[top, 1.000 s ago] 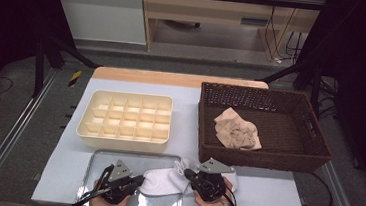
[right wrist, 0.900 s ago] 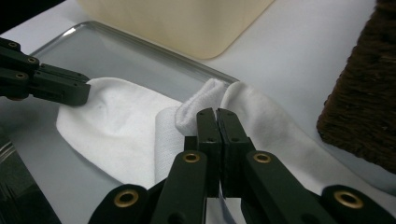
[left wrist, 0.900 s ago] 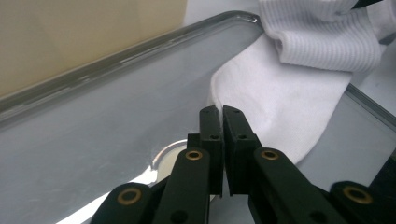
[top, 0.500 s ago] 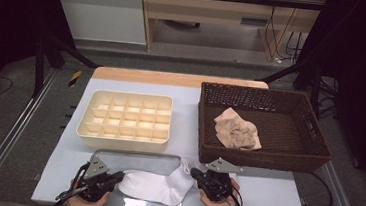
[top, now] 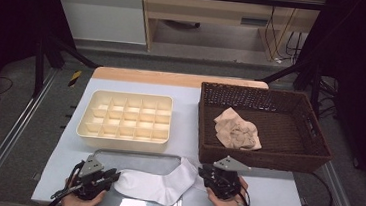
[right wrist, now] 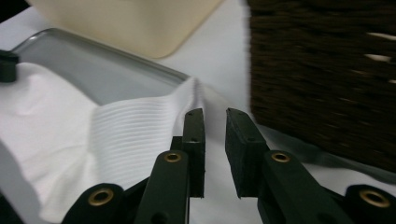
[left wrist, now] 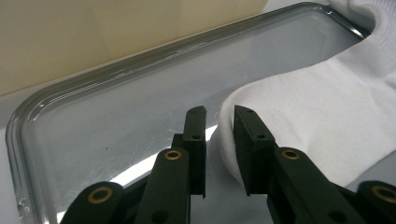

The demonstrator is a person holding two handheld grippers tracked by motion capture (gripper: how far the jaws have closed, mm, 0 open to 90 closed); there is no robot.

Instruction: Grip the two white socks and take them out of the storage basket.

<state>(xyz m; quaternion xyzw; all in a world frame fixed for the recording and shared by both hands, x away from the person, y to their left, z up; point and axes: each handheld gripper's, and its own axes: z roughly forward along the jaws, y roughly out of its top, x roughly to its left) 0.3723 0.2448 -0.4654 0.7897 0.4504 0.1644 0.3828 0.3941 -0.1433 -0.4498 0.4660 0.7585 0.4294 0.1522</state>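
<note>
Lying flat across the shallow silver metal tray (top: pixel 116 156) at the near edge of the bench (top: pixel 185 108), the white cotton sock (top: pixel 156 183) stretched from its toe near the left gripper (top: pixel 109 176) to its ribbed cuff beside the right gripper (top: pixel 204 174), the cuff hanging over the tray's right rim. Both grippers had just been opening their jaws. In the left gripper view, the left gripper's (left wrist: pixel 218 122) jaws stood a little apart with the sock's (left wrist: pixel 317 116) toe edge just by the right jaw, no longer pinched. In the right gripper view, the right gripper's (right wrist: pixel 215 122) jaws were likewise parted, the ribbed cuff (right wrist: pixel 140 135) lying just left of them, released. Behind the tray sat a cream plastic divided organiser box (top: pixel 127 116), and to its right a dark brown wicker basket (top: pixel 286 160) held a crumpled beige cloth (top: pixel 237 129).
</note>
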